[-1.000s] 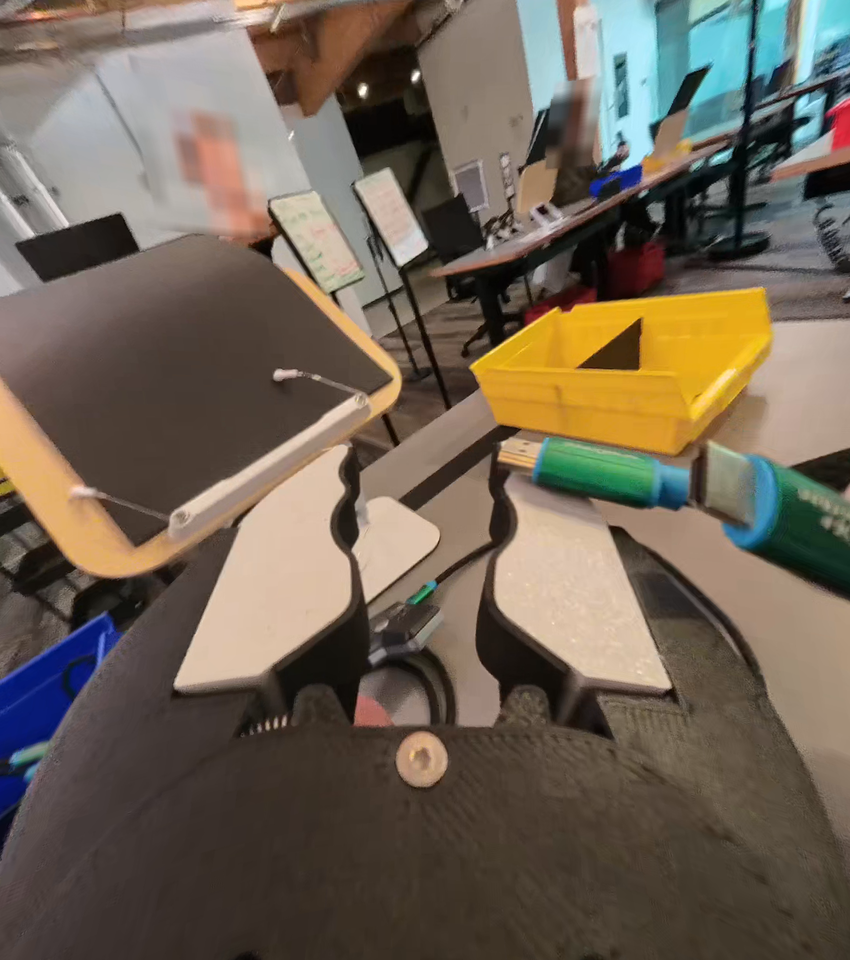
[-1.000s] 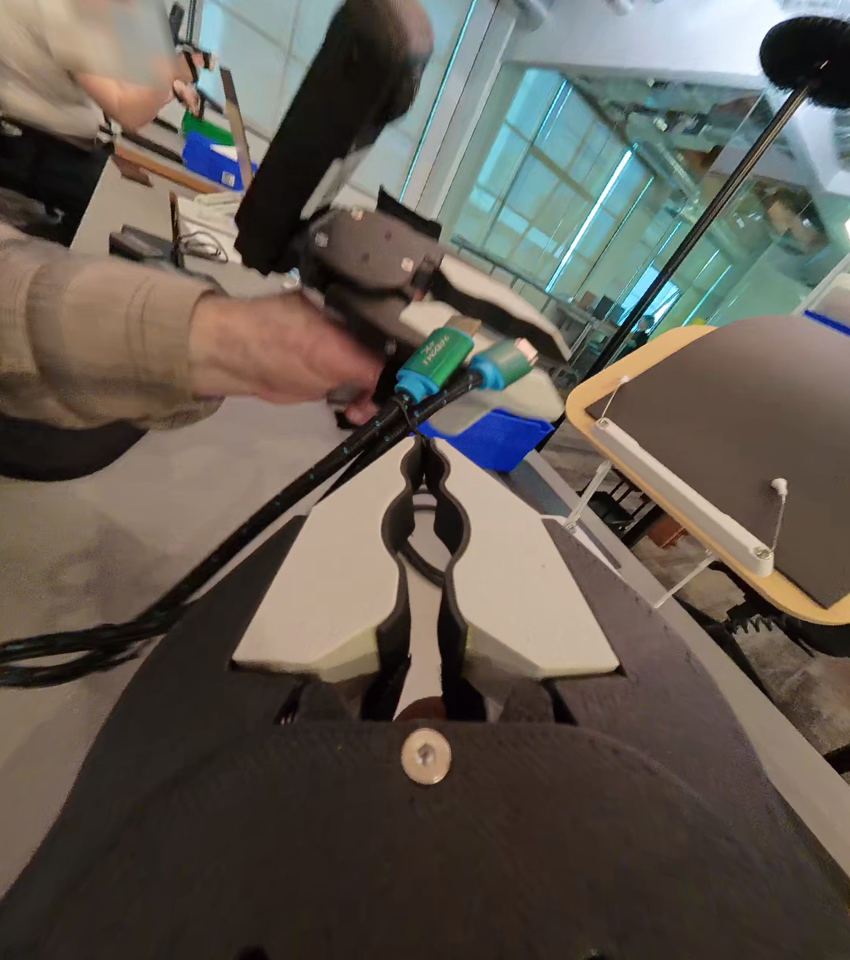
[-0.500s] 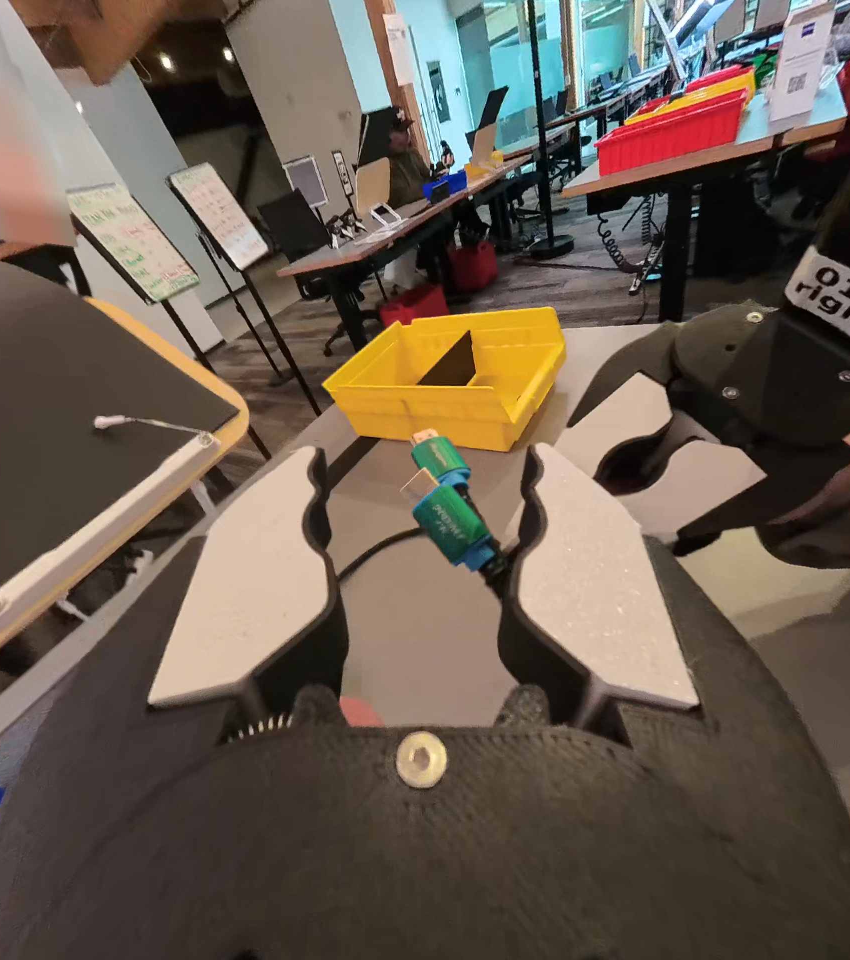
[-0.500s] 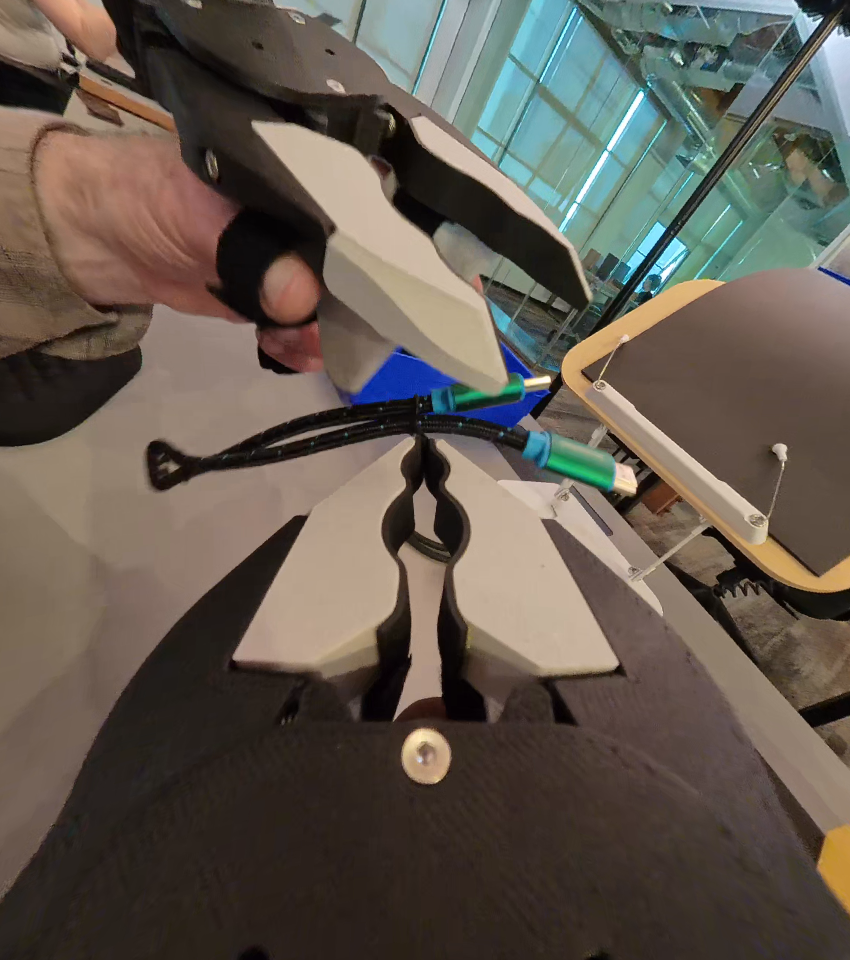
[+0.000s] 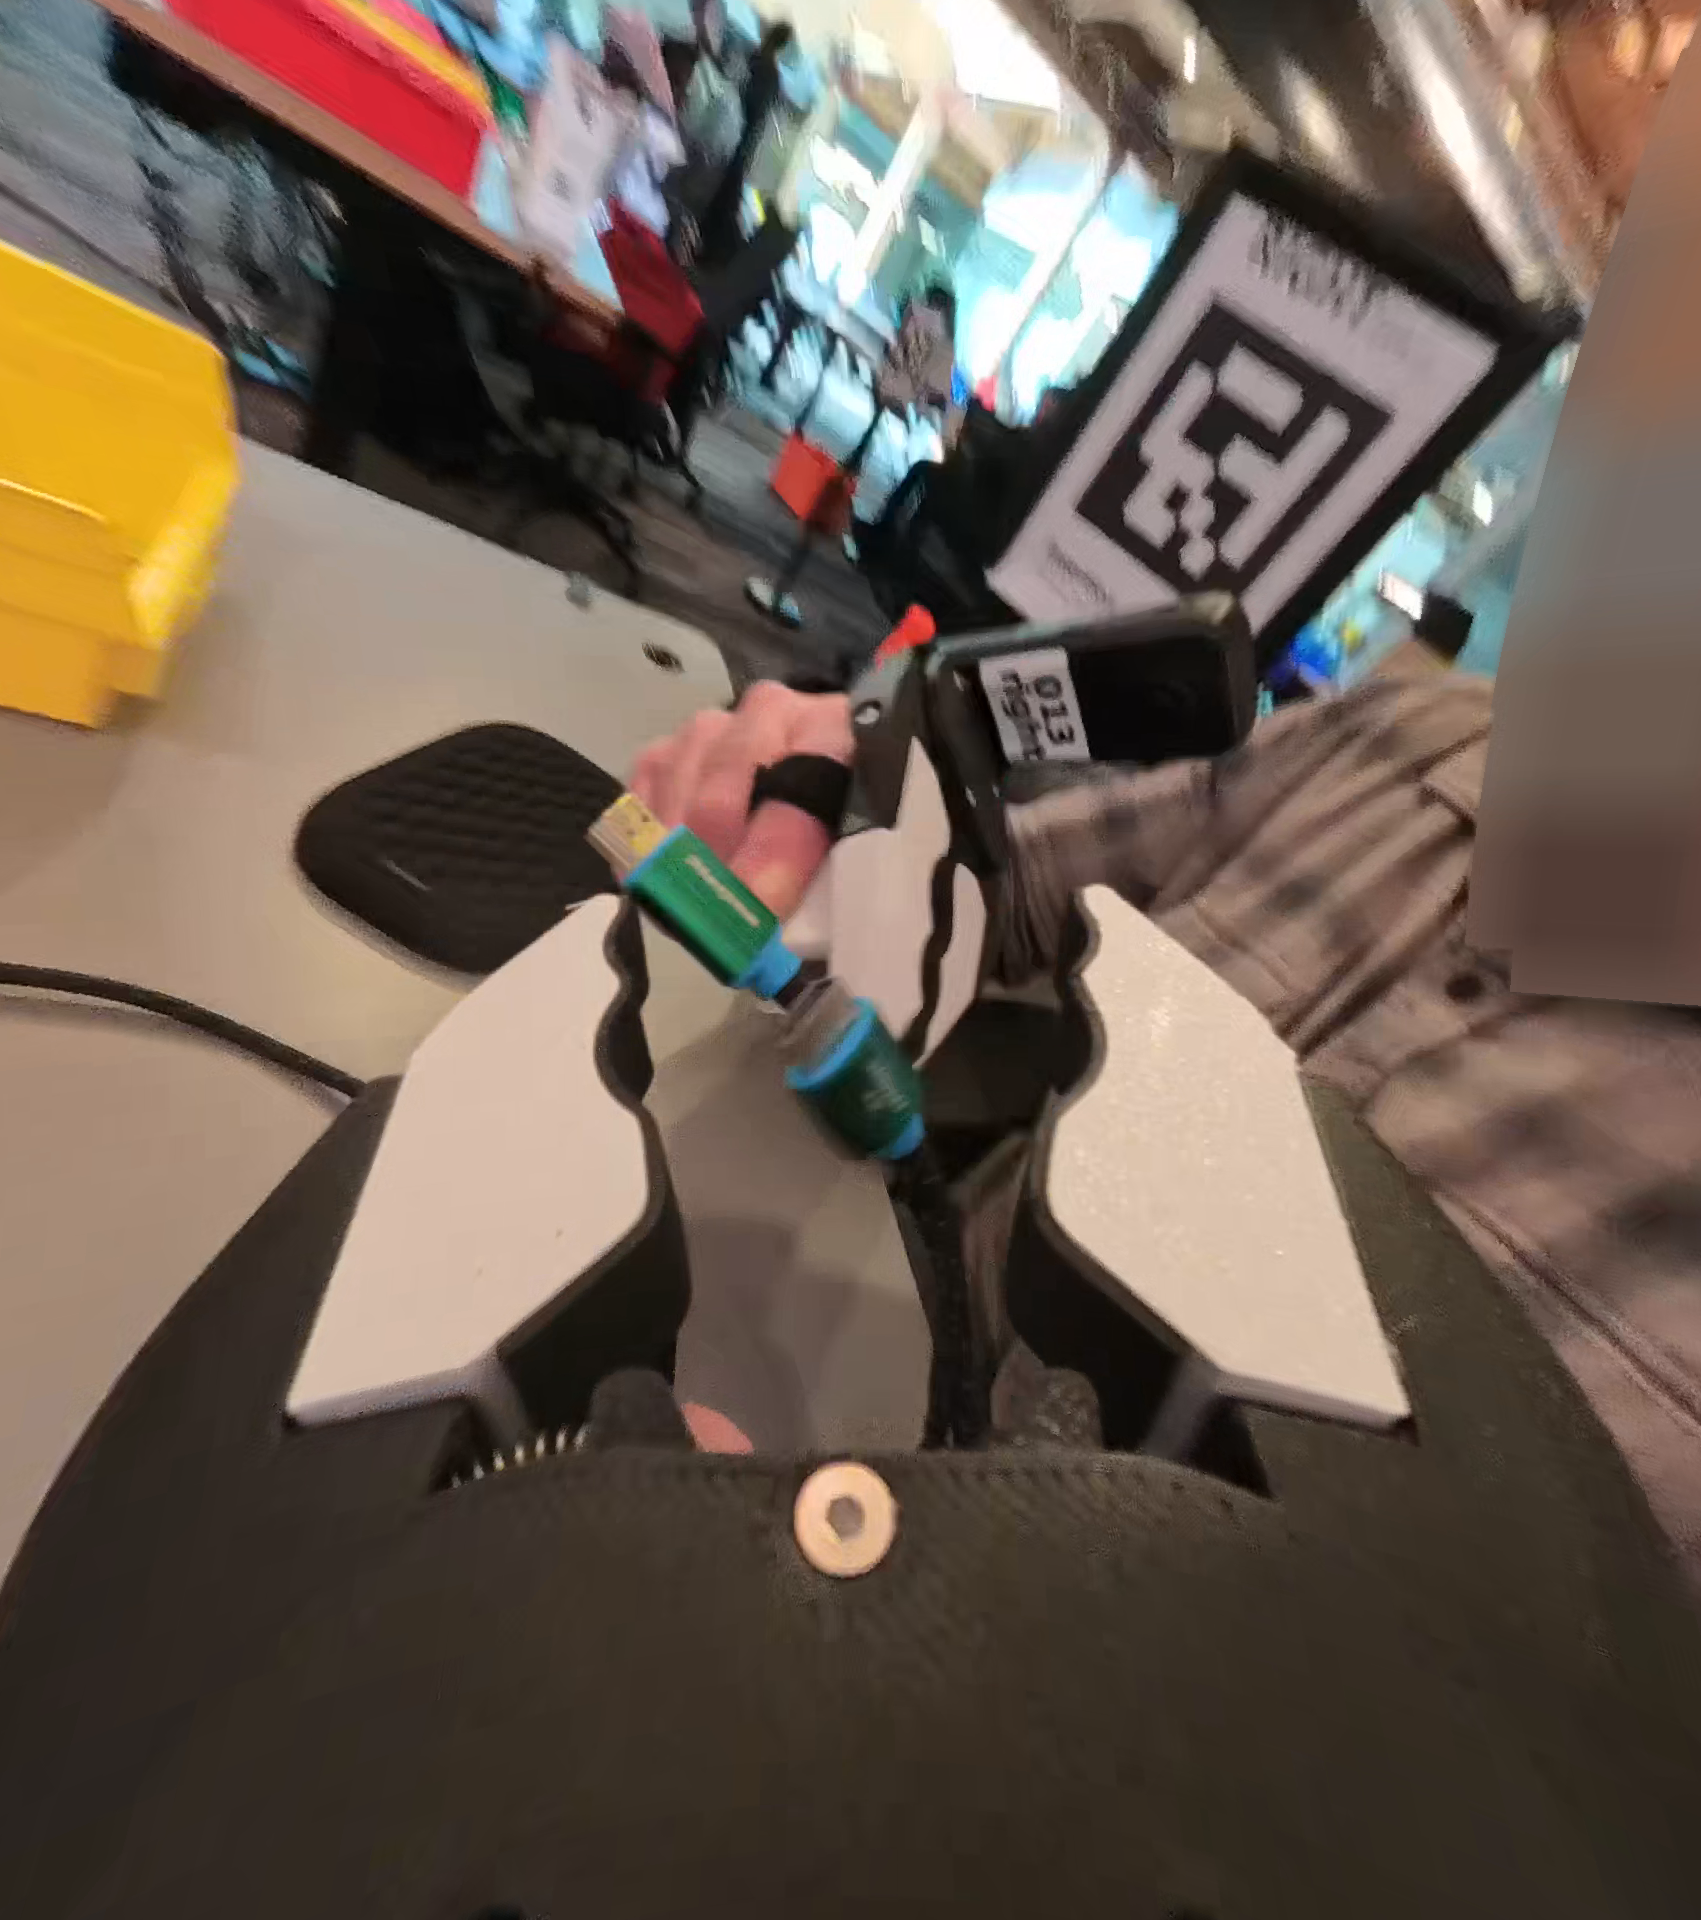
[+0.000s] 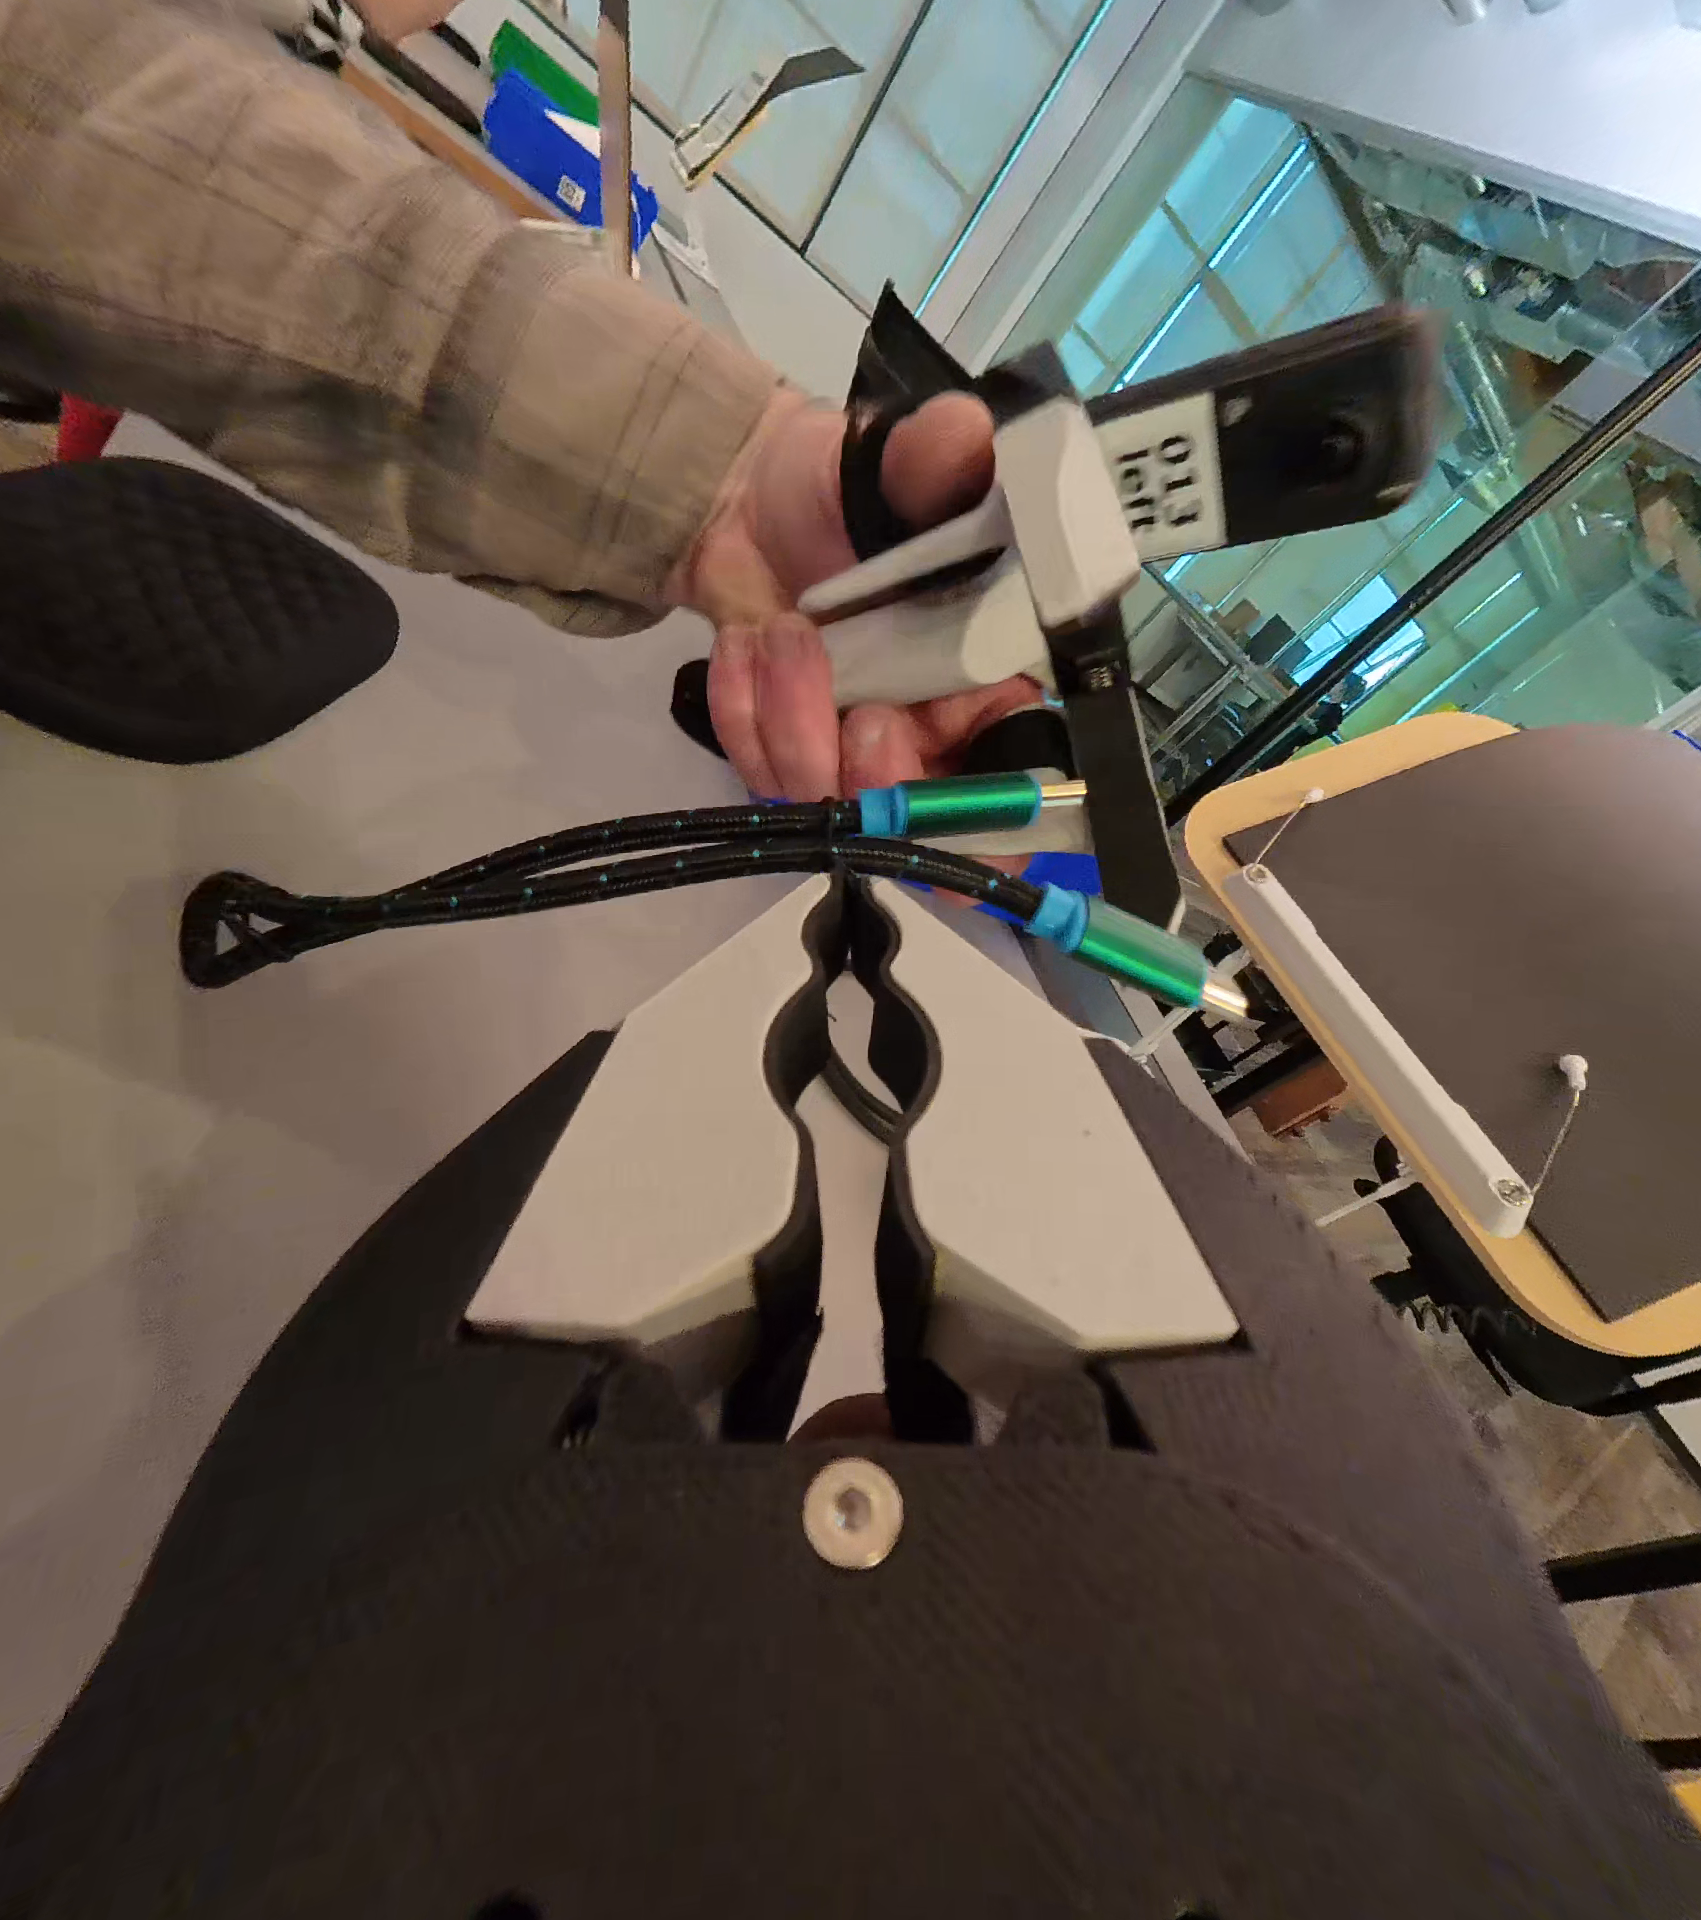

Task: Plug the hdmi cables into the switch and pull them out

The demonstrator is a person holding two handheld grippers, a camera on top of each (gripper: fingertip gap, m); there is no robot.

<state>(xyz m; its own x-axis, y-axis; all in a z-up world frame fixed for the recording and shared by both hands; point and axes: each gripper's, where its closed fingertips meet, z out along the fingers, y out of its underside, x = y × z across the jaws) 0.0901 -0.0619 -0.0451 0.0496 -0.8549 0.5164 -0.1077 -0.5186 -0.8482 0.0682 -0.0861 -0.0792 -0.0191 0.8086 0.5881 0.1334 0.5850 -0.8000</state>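
We see the right gripper (image 6: 844, 894), black-bodied with pale grey fingers (image 6: 680, 1143), with its fingers closed on a doubled pair of black braided HDMI cables (image 6: 617, 868), pinched at the very tips. From that pinch both cables run off to the right and end in green metallic plugs with blue collars: the upper plug (image 6: 960, 805) lies roughly level, just below the person's left hand (image 6: 794, 665), and the lower plug (image 6: 1126, 951) slants downward, hanging past the edge of the light grey bench (image 6: 98, 1091). To the left of the pinch the cables are bound together and end in a small loop (image 6: 222, 935) held in the air above the bench.

In the left wrist view, the left gripper (image 5: 846, 997) has its fingers (image 5: 503, 1174) spread wide apart and gripping nothing. The two green plugs sit between them: one (image 5: 695, 899) points up and left with its metal tip bare, the other (image 5: 861, 1086) is nearer the right finger. Whether either plug touches a finger, we cannot tell.

A black textured pad (image 5: 451, 831) lies on the bench beyond the left finger, a yellow plastic bin (image 5: 35, 488) stands at the far left, and a thin black cord (image 5: 98, 1003) crosses the bench. A tan-rimmed black board (image 6: 1573, 997) stands off the bench edge. We cannot make out the switch in either view.
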